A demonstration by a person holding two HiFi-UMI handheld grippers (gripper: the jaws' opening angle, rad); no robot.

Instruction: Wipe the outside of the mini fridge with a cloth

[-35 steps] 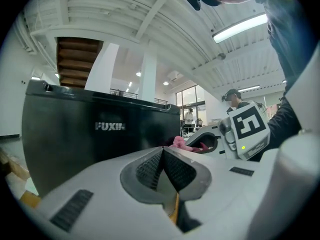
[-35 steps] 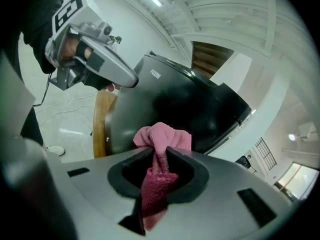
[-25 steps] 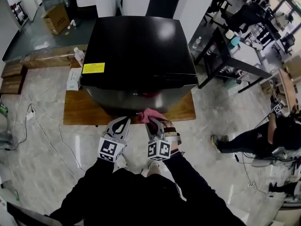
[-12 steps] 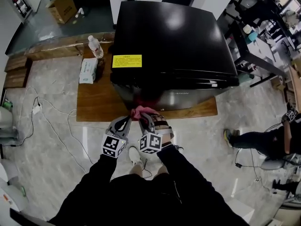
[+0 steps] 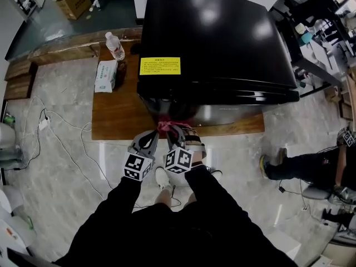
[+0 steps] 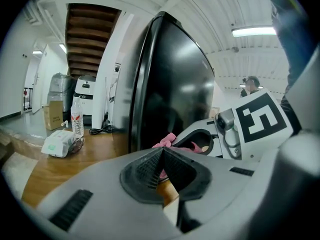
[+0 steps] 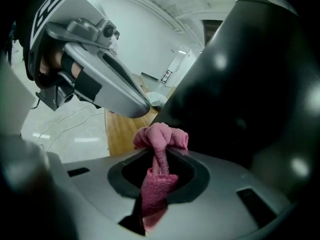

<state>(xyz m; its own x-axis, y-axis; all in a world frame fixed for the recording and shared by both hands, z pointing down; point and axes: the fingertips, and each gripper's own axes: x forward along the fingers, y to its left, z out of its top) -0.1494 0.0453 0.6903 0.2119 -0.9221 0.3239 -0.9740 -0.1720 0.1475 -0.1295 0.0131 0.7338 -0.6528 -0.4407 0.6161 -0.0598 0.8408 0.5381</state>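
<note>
While R hand-held gripper (image 7: 159, 155) pinches cloth (image 7: 161, 134) at fridge (image 5: 217, 32), L hand-held gripper (image 6: 161, 155) clenched empty, yellow label (image 5: 160, 65) illegible.

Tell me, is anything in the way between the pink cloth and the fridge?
Nothing visible is. The right gripper is shut on the pink cloth, whose bunched end sits right at the mini fridge's lower front. The left gripper, shut and empty, is off to the side.

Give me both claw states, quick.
Left claw: shut, nothing in it.
Right claw: shut on the pink cloth.
</note>
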